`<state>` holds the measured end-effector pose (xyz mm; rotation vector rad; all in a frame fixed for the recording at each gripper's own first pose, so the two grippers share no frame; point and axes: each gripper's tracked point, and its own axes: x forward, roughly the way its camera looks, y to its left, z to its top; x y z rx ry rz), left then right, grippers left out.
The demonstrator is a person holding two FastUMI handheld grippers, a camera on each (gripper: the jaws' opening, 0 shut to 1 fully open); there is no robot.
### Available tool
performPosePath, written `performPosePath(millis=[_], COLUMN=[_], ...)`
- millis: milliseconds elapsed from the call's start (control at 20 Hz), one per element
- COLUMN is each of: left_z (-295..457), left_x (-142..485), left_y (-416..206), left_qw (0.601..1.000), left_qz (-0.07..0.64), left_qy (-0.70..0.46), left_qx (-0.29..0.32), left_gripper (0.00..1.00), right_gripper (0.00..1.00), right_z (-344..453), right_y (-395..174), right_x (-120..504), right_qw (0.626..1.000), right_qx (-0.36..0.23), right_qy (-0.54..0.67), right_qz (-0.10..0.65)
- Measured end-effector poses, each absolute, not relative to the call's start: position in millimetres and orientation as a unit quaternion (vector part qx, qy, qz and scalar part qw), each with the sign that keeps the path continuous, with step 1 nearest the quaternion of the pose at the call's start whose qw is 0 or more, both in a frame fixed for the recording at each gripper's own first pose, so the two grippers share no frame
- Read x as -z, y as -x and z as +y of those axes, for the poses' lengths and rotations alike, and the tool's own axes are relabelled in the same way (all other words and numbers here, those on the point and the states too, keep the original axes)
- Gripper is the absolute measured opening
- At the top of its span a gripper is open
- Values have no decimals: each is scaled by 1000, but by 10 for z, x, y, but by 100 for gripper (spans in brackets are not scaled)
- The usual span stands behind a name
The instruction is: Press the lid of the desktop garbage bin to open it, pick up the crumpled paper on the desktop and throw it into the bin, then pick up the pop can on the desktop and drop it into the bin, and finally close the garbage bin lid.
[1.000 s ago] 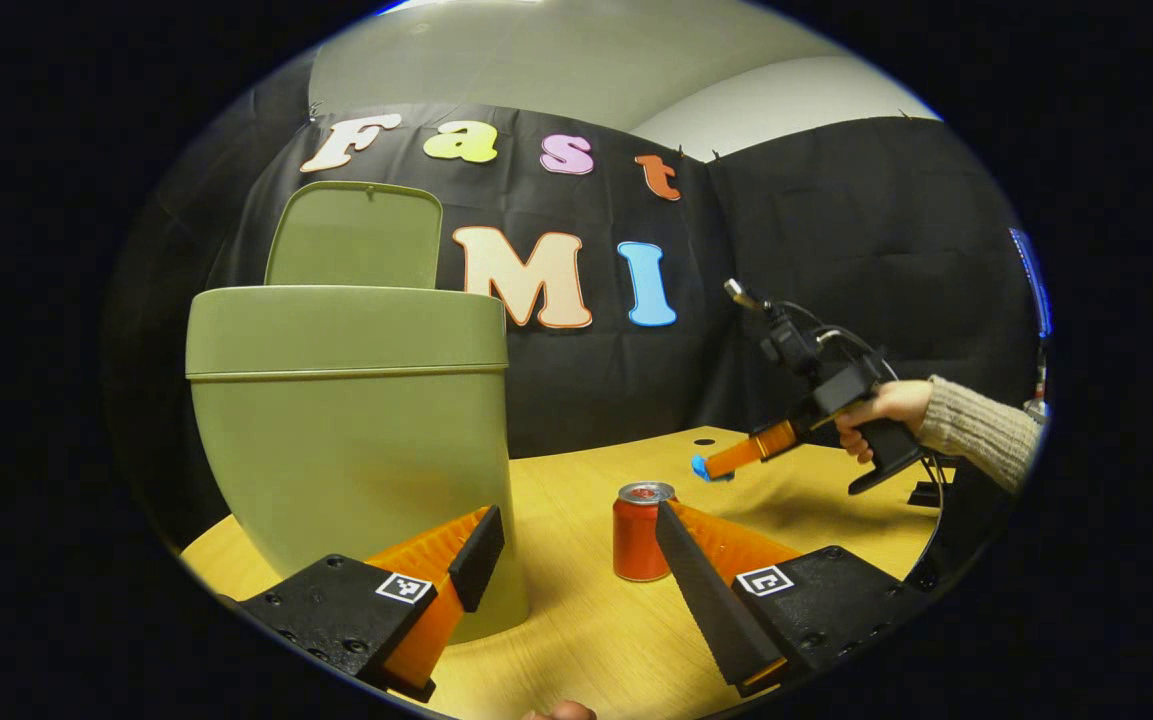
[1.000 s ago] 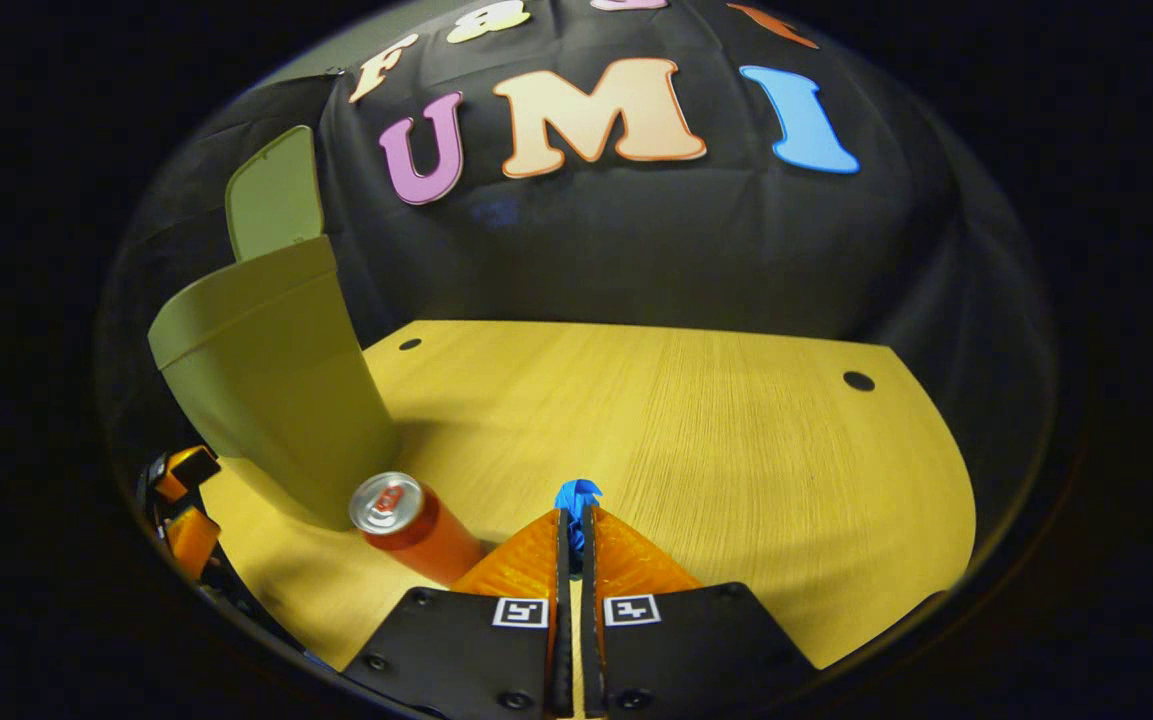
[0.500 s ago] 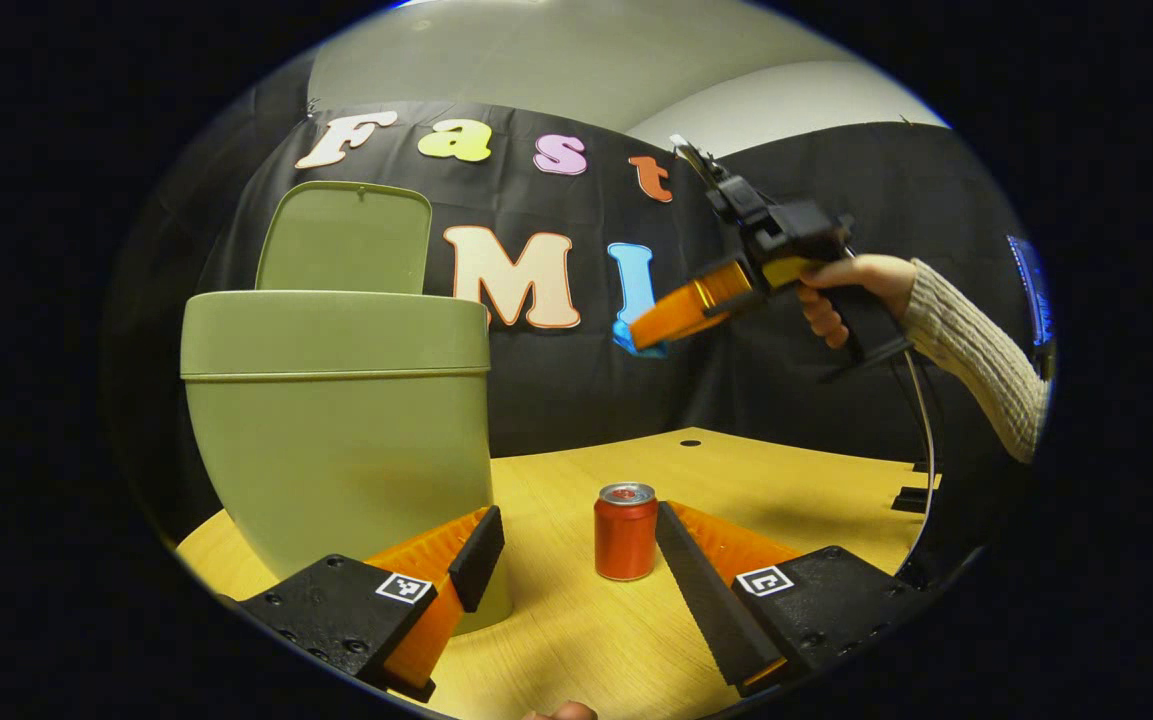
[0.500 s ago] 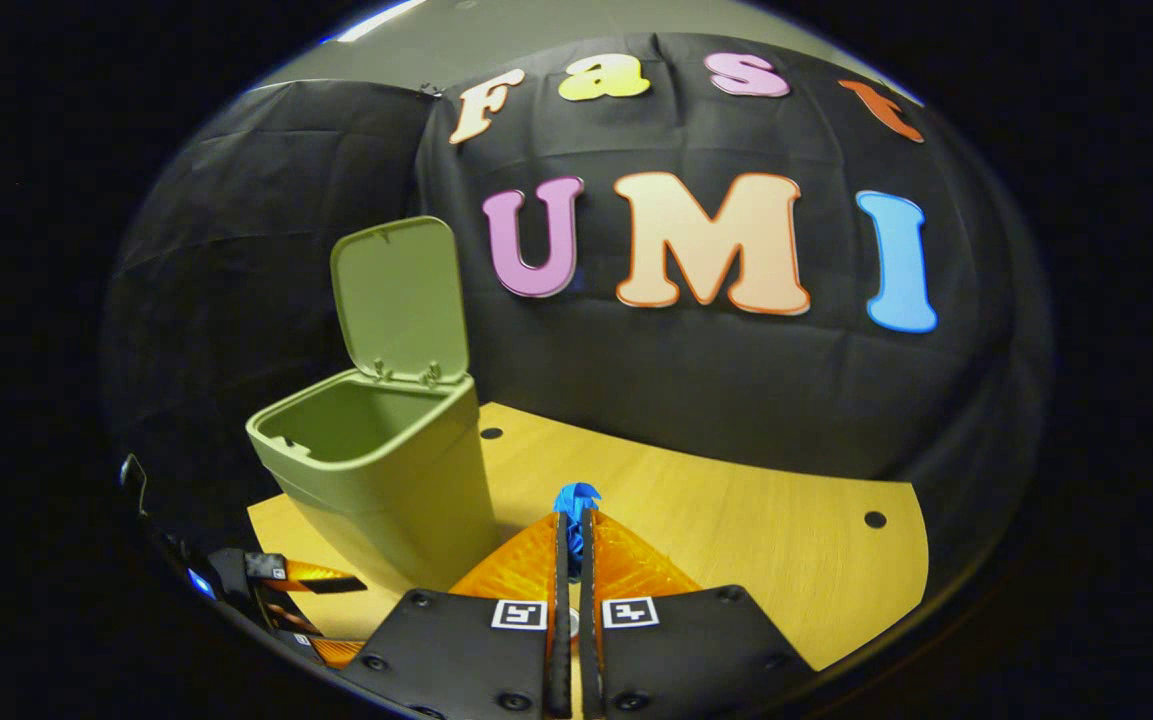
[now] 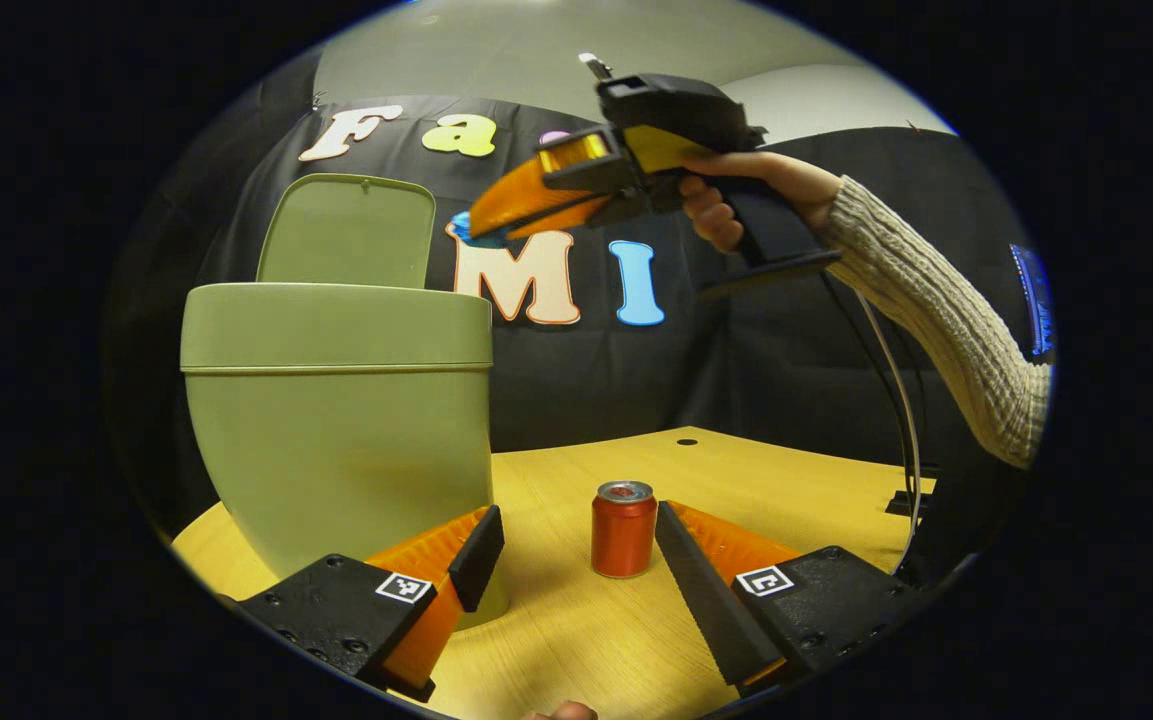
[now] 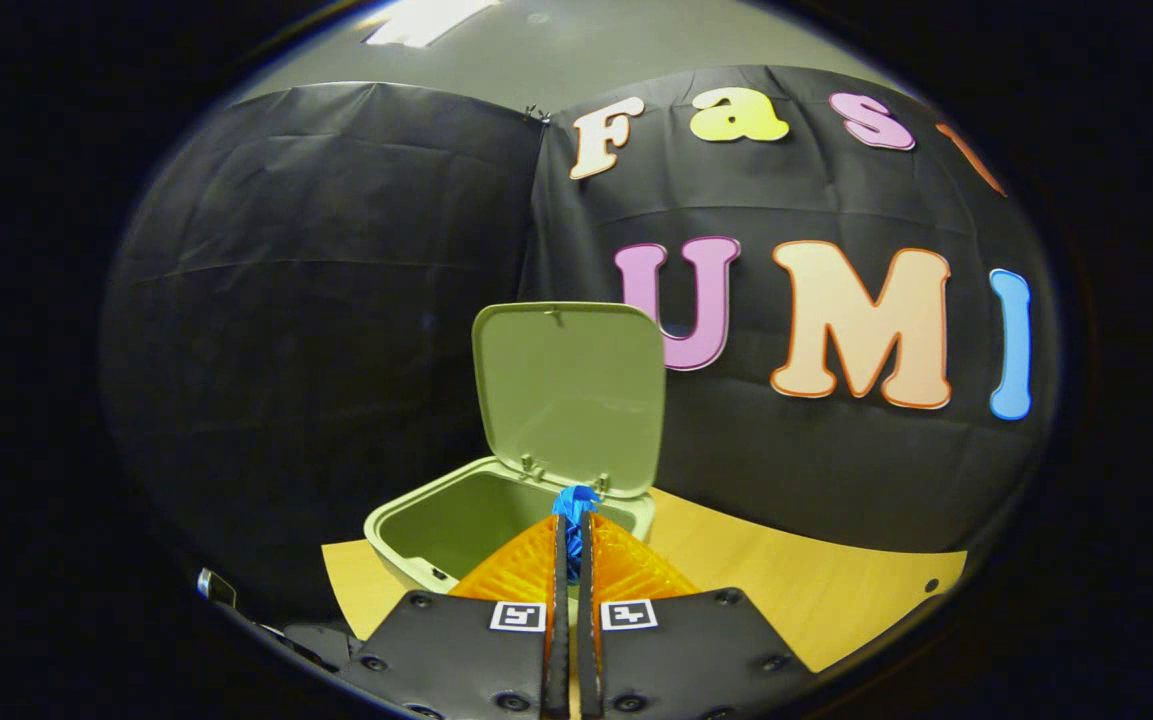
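The green garbage bin [image 5: 336,420] stands on the wooden desk with its lid [image 5: 348,232] raised upright; in the right gripper view the open bin [image 6: 456,515] and lid [image 6: 571,395] lie straight ahead. My right gripper [image 6: 573,515] is shut on the blue crumpled paper [image 6: 574,500], held in the air near the bin's rim. In the left gripper view that right gripper [image 5: 481,228] hangs high beside the lid with the paper [image 5: 463,224] at its tip. A red pop can [image 5: 623,528] stands upright on the desk between the fingers of my open left gripper [image 5: 576,545], untouched.
The yellow wooden desk [image 5: 756,490] has small round holes near its back edge. A hand and a knitted sleeve [image 5: 946,310] hold the right gripper, with a cable [image 5: 901,400] hanging from it. Black cloth walls close in the back.
The right gripper has risen from desk height and swung left to the open bin with the blue paper in it. The left gripper and the can have barely moved.
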<state>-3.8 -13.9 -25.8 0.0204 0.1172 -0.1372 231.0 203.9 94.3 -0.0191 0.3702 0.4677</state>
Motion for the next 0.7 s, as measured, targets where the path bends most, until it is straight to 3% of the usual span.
performPosePath(millis=[300,450,500,550,700], left_z=[-153,-152,-152,-150,-152], left_x=[255,254,250,256,252], left_y=[42,48,49,46,43], left_qw=[996,995,995,995,995], left_qz=[60,60,60,60,59], left_qy=[-6,-6,-6,-7,-7], left_qx=[73,74,74,73,75], left_gripper=[95,95,95,95,95], right_gripper=[6,17,33,35,84], right_z=[2378,2446,2440,2416,2358], right_y=[-2574,-2502,-2496,-2508,-2465], right_x=[-463,-309,-309,-336,-423], right_qw=[940,936,936,938,940], right_qx=[-254,-256,-255,-253,-259], right_qy=[21,29,32,33,27], right_qz=[227,242,241,237,222])
